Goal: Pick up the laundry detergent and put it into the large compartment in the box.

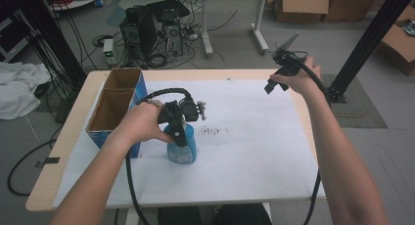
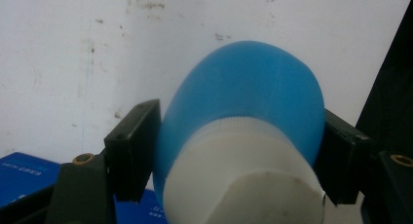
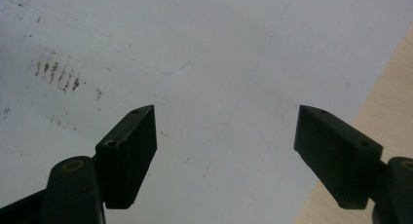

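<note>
Forearms are reaching in from six o'clock of the high view as a person is working a blue bottle [image 1: 181,146] on a paper-covered tabletop [image 1: 254,151]. Left of centre, the left hand-held gripper [image 1: 179,133] is coming down on the bottle from above; in the left gripper view its two black jaws are pressing against the blue shoulder at nine and three o'clock, just behind the white cap [image 2: 241,180], so the bottle is clamped, and the neck is the narrow part that suits such a grip. The bottle is standing on the white sheet, just beside a blue cardboard box [image 1: 116,105] that is lying open-topped at nine o'clock of it, its two compartments looking empty; that box is probably where the bottle belongs, though this is a judgement.

Up at one o'clock, the right hand-held gripper [image 1: 279,71] is hovering above the far right corner of the tabletop, well apart from the bottle. In the right gripper view its jaws are standing wide, grasping nothing, over stained paper [image 3: 209,63] and a strip of bare wood [image 3: 384,87] — seemingly parked clear so the left hand has room.
</note>
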A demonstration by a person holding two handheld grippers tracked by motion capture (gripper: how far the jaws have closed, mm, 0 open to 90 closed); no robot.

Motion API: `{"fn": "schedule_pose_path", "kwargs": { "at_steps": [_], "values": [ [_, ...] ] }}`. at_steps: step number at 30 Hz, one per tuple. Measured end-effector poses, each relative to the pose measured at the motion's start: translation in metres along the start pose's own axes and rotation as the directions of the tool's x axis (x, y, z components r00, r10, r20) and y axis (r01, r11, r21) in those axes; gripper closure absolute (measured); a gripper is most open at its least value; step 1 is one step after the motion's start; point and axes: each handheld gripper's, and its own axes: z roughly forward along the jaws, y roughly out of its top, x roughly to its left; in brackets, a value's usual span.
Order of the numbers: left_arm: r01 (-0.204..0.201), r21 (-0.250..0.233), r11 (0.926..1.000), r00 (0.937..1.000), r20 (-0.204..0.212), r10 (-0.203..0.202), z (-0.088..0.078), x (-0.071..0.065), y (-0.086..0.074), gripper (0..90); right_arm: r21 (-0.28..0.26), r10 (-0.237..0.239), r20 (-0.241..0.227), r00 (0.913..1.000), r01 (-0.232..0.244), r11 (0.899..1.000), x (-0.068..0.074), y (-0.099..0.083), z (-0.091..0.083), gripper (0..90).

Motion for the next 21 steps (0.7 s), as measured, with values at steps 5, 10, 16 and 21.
{"fn": "schedule_pose_path", "kwargs": {
  "at_steps": [5,10,16,21],
  "values": [
    [-0.005,-0.006,1.0,1.0,0.005,0.005,-0.0005,0.0008,-0.0005,31.0,0.002,-0.006,0.002,1.0,0.006,1.0,-0.001,0.0001,0.0006,24.1],
    [-0.012,-0.003,0.9999,0.9999,0.008,0.012,-0.001,0.001,-0.0005,32.0,0.001,-0.008,0.003,1.0,0.008,1.0,-0.0005,0.0005,0.0009,24.2],
    [-0.024,-0.008,0.9997,0.9997,0.003,0.024,-0.0016,-0.0002,-0.0019,32.7,0.003,-0.01,0.004,0.9999,0.01,1.0,-0.0005,0.0007,0.0014,24.2],
    [-0.028,-0.007,0.9996,0.9996,-0.005,0.028,-0.0026,-0.0019,-0.0024,33.6,0.002,-0.004,0.0,1.0,0.004,1.0,0.0008,0.001,0.0013,24.2]
  ]
}}
